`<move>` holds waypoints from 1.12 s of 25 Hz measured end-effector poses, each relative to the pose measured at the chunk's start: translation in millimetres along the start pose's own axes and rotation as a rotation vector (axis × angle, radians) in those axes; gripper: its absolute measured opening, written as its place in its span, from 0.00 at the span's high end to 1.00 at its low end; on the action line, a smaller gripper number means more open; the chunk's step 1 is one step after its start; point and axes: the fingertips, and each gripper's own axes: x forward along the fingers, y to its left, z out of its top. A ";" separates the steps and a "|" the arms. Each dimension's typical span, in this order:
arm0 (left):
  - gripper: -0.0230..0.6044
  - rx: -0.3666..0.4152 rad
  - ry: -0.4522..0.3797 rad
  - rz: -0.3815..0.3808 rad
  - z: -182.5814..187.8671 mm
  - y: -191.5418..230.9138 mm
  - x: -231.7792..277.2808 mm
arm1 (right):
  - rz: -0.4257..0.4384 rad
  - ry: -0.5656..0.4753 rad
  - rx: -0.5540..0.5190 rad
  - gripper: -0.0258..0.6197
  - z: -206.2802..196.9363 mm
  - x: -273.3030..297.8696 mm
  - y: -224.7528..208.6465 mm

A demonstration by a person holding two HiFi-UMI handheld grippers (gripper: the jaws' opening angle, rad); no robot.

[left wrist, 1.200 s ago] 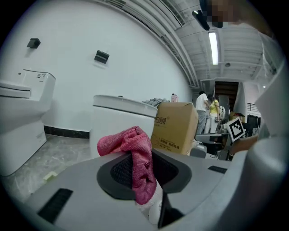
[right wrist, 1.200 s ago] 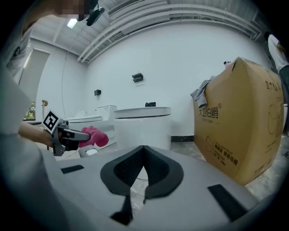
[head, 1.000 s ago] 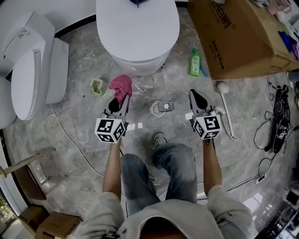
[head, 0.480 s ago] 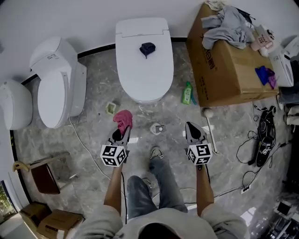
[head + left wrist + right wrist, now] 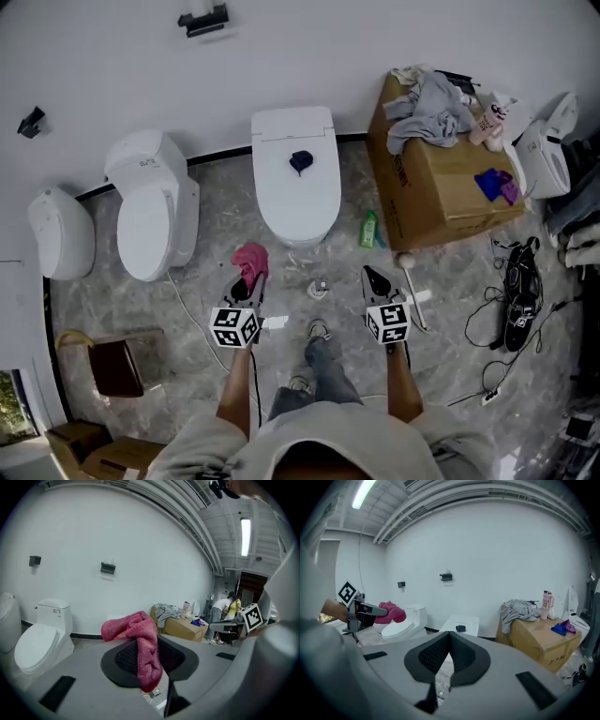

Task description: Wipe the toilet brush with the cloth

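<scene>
toilet brush (image 5: 413,292) is left on the floor beside the closed, empty fingers of the right gripper (image 5: 375,277) — the cloth (image 5: 140,639) is pinched between the fingers of the left gripper (image 5: 246,284), ready for wiping.

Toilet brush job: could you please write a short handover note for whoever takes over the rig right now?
Left gripper: shut on the pink cloth.
Right gripper: shut, nothing between its fingers.
Toilet brush: lying on the floor just right of the right gripper, not held.
Done: cloth is in hand.
Left: pick up the brush with the right gripper, then wipe it with the cloth.
</scene>
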 end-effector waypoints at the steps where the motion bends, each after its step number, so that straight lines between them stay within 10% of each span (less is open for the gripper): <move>1: 0.81 0.004 -0.010 -0.003 9.3 -3.5 -6.0 | -0.008 -0.014 -0.005 0.91 11.2 -5.5 0.6; 10: 0.81 0.058 -0.099 -0.027 54.0 -39.2 -81.9 | -0.076 -0.124 -0.025 0.91 68.6 -92.4 19.8; 28: 0.81 0.117 -0.187 -0.023 38.6 -70.0 -221.7 | -0.098 -0.193 -0.016 0.91 55.9 -208.8 97.8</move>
